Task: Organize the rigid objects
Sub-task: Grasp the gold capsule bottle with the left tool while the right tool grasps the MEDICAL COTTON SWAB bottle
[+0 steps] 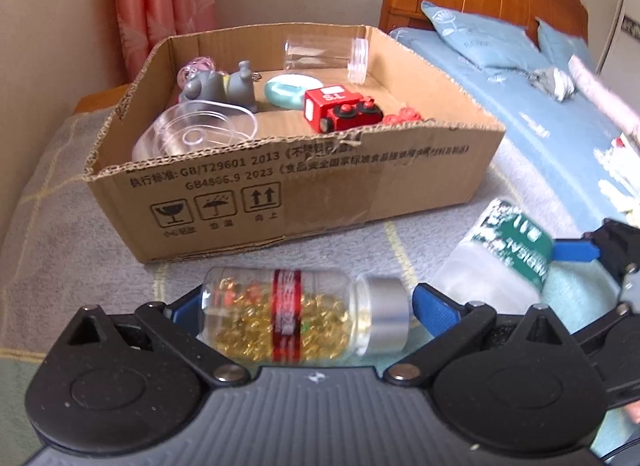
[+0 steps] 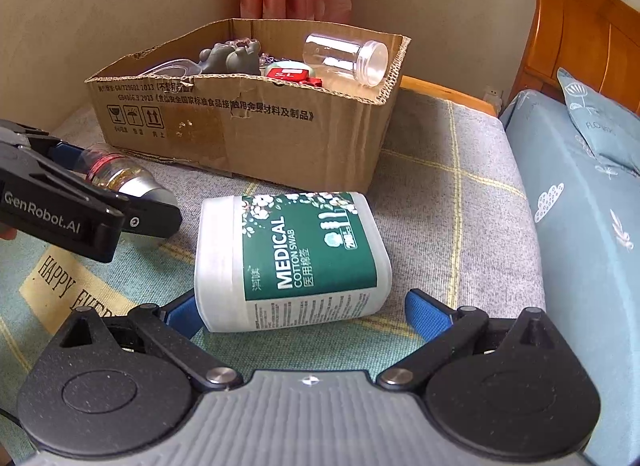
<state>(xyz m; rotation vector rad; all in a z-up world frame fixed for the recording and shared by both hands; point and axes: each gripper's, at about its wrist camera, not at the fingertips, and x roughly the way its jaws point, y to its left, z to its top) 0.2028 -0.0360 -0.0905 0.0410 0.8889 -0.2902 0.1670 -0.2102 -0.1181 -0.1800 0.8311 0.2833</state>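
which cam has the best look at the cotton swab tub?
Right wrist. The cotton swab tub lies on its side, whole, label readable, between the open right gripper fingers. Left wrist shows only a blurred part of it at the frame's right edge.

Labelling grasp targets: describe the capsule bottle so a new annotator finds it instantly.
Find the open cardboard box on the grey checked blanket; just in front of its printed side a small clear bottle lies on its side between the left gripper fingers. Unlike the white cotton swab tub beside it, it holds golden capsules and has a silver cap.
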